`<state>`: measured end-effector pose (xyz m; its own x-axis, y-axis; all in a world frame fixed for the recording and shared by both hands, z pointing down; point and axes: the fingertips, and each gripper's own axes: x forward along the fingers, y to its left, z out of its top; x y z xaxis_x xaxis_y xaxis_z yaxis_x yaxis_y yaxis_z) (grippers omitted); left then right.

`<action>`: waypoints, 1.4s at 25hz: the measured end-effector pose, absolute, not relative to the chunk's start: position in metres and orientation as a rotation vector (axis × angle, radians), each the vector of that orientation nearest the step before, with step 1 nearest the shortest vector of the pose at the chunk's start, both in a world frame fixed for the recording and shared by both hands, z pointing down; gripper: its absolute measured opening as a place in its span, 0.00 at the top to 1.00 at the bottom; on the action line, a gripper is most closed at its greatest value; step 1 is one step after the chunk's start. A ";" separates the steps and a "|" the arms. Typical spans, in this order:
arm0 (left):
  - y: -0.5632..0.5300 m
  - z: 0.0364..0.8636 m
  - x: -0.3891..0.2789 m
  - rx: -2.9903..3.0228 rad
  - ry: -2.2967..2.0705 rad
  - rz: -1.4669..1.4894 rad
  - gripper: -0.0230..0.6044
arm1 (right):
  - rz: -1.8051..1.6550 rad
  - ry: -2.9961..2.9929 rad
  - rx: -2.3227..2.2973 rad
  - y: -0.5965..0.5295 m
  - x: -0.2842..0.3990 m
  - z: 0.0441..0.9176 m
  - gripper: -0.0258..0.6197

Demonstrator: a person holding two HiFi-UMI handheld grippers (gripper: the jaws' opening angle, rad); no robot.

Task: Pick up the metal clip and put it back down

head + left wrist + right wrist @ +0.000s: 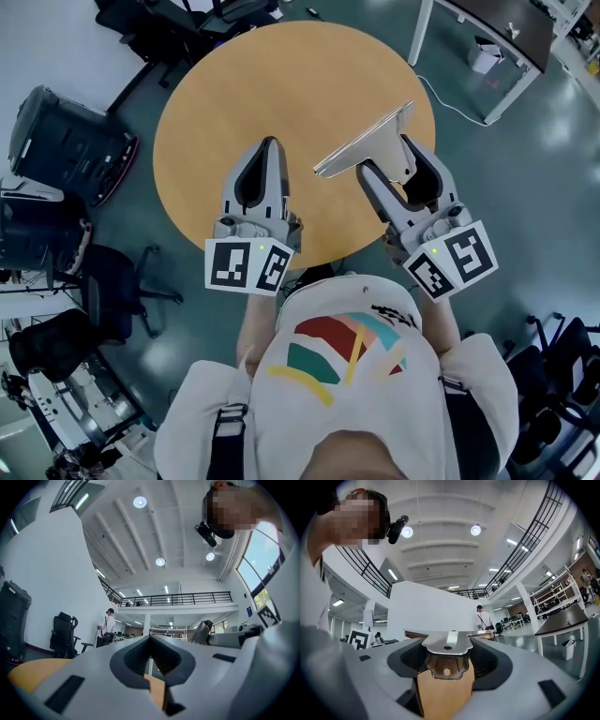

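The metal clip [364, 142], a wide silver plate with spring handles, is held in the air over the near right part of the round wooden table [281, 84]. My right gripper [388, 159] is shut on the clip's handles. In the right gripper view the clip [446, 645] sits between the two jaws of the right gripper [446, 660], its flat plate pointing away from me. My left gripper [269, 145] hovers over the table's near edge to the left of the clip, shut with nothing in it. In its own view the left gripper [150, 639] has its jaws closed tip to tip.
Black office chairs [112, 291] and a dark case [70, 141] stand on the floor left of the table. A white-legged desk [487, 37] and a small bin [486, 56] are at the upper right. A person [483, 618] stands far off in the hall.
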<state>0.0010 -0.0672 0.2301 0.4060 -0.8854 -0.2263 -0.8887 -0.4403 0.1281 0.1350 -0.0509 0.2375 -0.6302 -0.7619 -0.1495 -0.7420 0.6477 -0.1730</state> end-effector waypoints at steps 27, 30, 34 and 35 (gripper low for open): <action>-0.098 0.264 -0.037 -2.625 1.838 0.346 0.89 | -0.242 2.823 -1.106 -0.113 0.090 0.258 0.50; -0.109 0.281 -0.064 -2.601 1.955 0.345 0.89 | -0.270 2.905 -1.032 -0.142 0.058 0.269 0.50; -0.125 0.304 -0.112 -2.534 2.106 0.354 0.89 | -0.303 3.024 -0.922 -0.189 -0.003 0.295 0.50; -0.128 0.311 -0.126 -2.515 2.149 0.360 0.89 | -0.316 3.050 -0.893 -0.202 -0.020 0.302 0.50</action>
<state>-0.1255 -0.1284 0.3107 0.1498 -0.9878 -0.0428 -0.9478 -0.1557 0.2784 -0.0199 -0.2025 0.3025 -0.8425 -0.5283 0.1052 -0.5387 0.8243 -0.1745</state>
